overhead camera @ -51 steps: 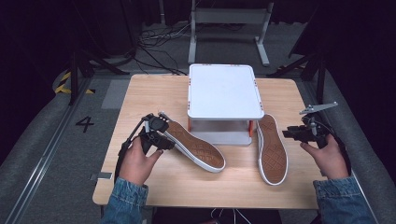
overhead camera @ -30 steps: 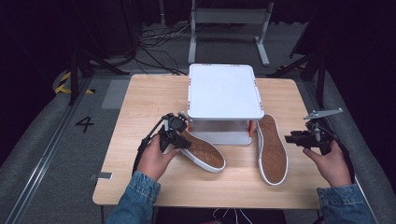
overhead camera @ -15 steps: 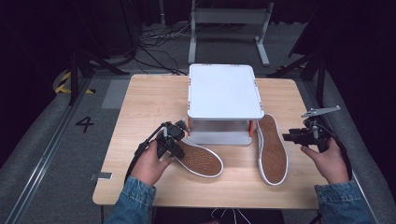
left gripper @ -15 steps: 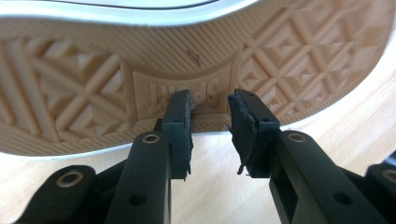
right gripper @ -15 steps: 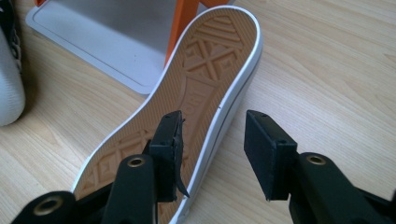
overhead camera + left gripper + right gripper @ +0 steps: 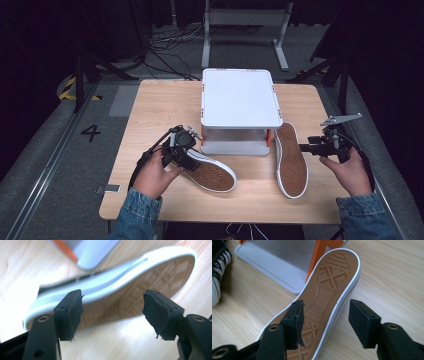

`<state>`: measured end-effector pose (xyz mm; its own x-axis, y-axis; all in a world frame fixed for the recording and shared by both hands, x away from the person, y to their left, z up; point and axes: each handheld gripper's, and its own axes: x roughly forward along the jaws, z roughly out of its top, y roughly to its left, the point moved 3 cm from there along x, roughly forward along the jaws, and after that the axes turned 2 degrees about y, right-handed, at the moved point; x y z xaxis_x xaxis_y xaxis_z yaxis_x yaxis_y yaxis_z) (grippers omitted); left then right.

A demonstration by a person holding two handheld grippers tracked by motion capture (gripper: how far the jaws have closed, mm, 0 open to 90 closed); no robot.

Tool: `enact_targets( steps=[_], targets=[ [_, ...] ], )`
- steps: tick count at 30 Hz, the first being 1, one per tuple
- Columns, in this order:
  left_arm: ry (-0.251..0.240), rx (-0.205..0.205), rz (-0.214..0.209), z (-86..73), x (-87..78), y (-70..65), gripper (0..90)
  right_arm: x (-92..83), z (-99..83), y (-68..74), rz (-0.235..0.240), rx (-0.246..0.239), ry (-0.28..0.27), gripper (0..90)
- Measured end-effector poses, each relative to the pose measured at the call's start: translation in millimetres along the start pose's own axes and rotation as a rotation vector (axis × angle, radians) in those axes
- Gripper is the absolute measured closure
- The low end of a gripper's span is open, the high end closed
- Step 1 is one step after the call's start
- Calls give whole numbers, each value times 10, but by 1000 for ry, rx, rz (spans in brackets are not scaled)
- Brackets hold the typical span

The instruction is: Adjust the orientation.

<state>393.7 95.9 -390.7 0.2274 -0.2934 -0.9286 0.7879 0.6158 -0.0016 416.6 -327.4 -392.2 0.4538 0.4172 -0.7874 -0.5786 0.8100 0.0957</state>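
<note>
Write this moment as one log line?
left gripper: just opened, off left shoe | right gripper: opening, empty, beside right shoe | both shoes soles-up

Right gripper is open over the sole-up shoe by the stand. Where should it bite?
Grip the right shoe across its narrow waist, right gripper coming from above. It lies sole up and flat, so jaws straddle the white sidewalls; the heel end is nearest.

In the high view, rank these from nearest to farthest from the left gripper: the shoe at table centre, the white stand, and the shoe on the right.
Measured from the left gripper:
1. Centre shoe, sole up, right at the jaws.
2. White stand, just beyond and to the gripper's right, at the table's middle.
3. Right shoe, sole up, past the stand's right side, by the right gripper.
</note>
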Motion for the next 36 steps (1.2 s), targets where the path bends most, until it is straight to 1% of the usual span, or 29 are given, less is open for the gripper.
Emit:
enact_targets(
  steps=[1, 3, 4, 5, 6, 9, 10, 11, 12, 13, 14, 15, 16, 17, 18, 19, 20, 21, 22, 23, 24, 25, 26, 27, 28, 29, 32, 34, 36],
  targets=[
    [15, 6, 1, 29, 38, 10, 288, -14, -26, -5, -3, -3, 1, 450],
    [55, 11, -21, 80, 128, 25, 282, -59, -80, -21, -15, -3, 0, 440],
    [82, 11, -44, 98, 180, 26, 288, -83, -107, -30, -16, 6, -5, 437],
    [117, 13, -46, 117, 222, 34, 283, -110, -138, -41, -17, 16, -9, 435],
    [124, 19, -45, 140, 238, 42, 265, -137, -170, -53, -20, 24, -12, 433],
    [118, 41, -44, 213, 296, 79, 237, -214, -273, -94, -31, 44, -24, 426],
    [127, 50, -46, 222, 329, 93, 226, -237, -303, -103, -34, 55, -23, 424],
    [127, 50, -46, 222, 329, 93, 188, -256, -329, -112, -33, 59, -26, 422],
    [125, 73, -61, 224, 349, 120, 188, -256, -329, -112, -33, 59, -26, 422],
    [109, 94, -68, 217, 359, 137, 181, -281, -360, -121, -39, 62, -29, 420],
    [108, 116, -81, 208, 356, 158, 179, -300, -382, -124, -42, 68, -33, 418],
    [104, 146, -93, 195, 360, 186, 170, -321, -402, -132, -47, 73, -35, 415],
    [122, 169, -110, 160, 397, 227, 148, -354, -437, -147, -53, 80, -44, 412],
    [122, 169, -110, 160, 397, 227, 143, -365, -449, -150, -52, 84, -45, 412],
    [117, 212, -115, 133, 393, 236, 143, -365, -449, -150, -52, 84, -45, 412],
    [115, 241, -117, 114, 397, 229, 132, -379, -467, -150, -54, 87, -47, 411],
    [120, 288, -122, 95, 411, 218, 103, -391, -479, -150, -56, 87, -47, 411],
    [116, 296, -116, 80, 425, 195, 62, -403, -492, -151, -60, 85, -50, 410],
    [118, 335, -82, 73, 441, 169, 50, -407, -498, -151, -60, 86, -51, 408],
    [138, 405, 0, 70, 500, 110, 53, -411, -510, -156, -61, 91, -52, 407],
    [138, 405, 0, 70, 500, 110, 52, -411, -510, -156, -61, 91, -52, 407],
    [160, 423, 21, 75, 534, 93, 52, -408, -511, -158, -60, 91, -52, 407],
    [178, 397, 5, 98, 551, 116, 12, -404, -509, -159, -57, 92, -51, 405],
    [185, 372, -16, 107, 564, 139, 0, -396, -506, -155, -55, 96, -52, 404],
    [189, 375, -24, 110, 567, 146, 0, -383, -503, -154, -54, 92, -52, 402],
    [179, 375, -32, 110, 574, 156, 0, -370, -501, -149, -52, 90, -48, 402],
    [180, 380, -65, 105, 587, 195, 0, -324, -494, -130, -47, 82, -39, 399],
    [169, 370, -81, 88, 598, 203, 0, -299, -494, -121, -42, 82, -33, 398],
    [174, 345, -79, 76, 597, 197, 0, -285, -494, -119, -39, 79, -28, 399]
  ],
)
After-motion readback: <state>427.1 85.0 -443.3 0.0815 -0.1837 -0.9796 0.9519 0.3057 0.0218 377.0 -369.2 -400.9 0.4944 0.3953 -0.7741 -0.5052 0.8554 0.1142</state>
